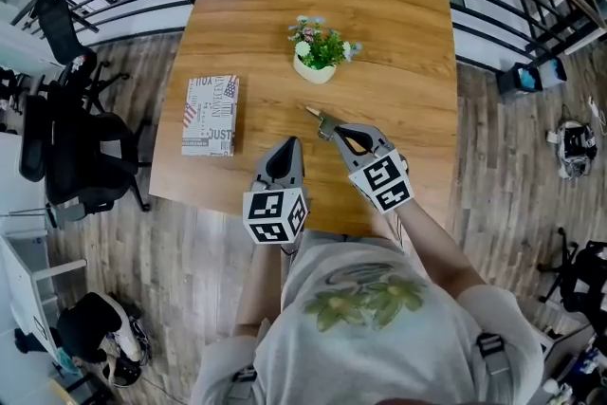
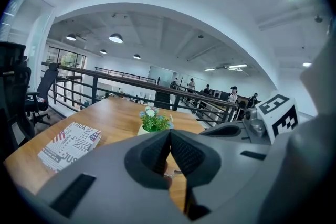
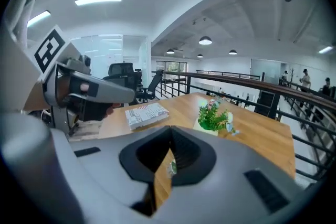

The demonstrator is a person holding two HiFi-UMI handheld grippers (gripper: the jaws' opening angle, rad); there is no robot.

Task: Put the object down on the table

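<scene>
object (image 1: pixel 314 114), a tan-tipped piece too small to identify, sticks out from the tips of the right gripper (image 1: pixel 327 128), whose fingers are clamped together on it over the near middle of the tabletop (image 1: pixel 398 33). left gripper (image 1: pixel 287 147) is just beside it, nearer the tabletop's edge, fingers together with nothing between them. potted plant (image 1: pixel 319 52) stands beyond the object. printed book (image 1: pixel 211 116) lies well apart toward the left edge.
</scene>
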